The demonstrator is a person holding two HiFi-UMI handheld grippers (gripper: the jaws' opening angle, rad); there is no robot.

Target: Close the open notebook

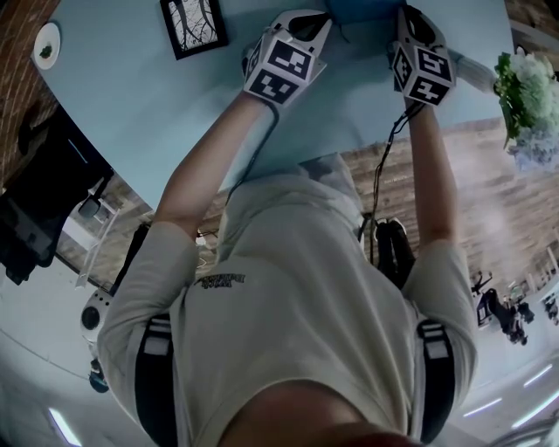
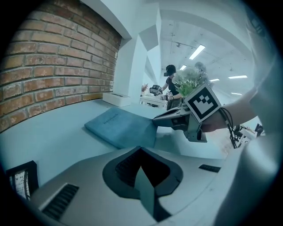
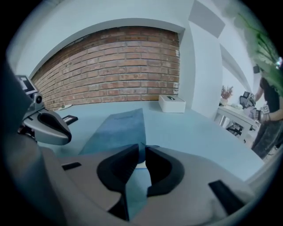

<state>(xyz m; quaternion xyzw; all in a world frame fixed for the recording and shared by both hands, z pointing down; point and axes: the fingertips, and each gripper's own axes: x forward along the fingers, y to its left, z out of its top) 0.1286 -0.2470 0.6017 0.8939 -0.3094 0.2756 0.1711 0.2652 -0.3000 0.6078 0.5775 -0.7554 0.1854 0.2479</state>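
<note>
One closed blue notebook (image 2: 121,128) lay mid-frame; my right gripper (image 3: 143,151) stood released at its corner, my left gripper (image 2: 140,150) clenched empty.

A pale blue desk (image 1: 131,96) with a rounded edge carries everything. In the head view, a closed blue notebook (image 1: 362,9) lies flat at 12 o'clock. A black picture frame (image 1: 193,24) lies at 11, and a small white dish (image 1: 45,42) at 10. Flowers (image 1: 528,96) are at 2, by the desk's edge. A white box (image 2: 116,99) rests beyond the notebook, against the wall.
</note>
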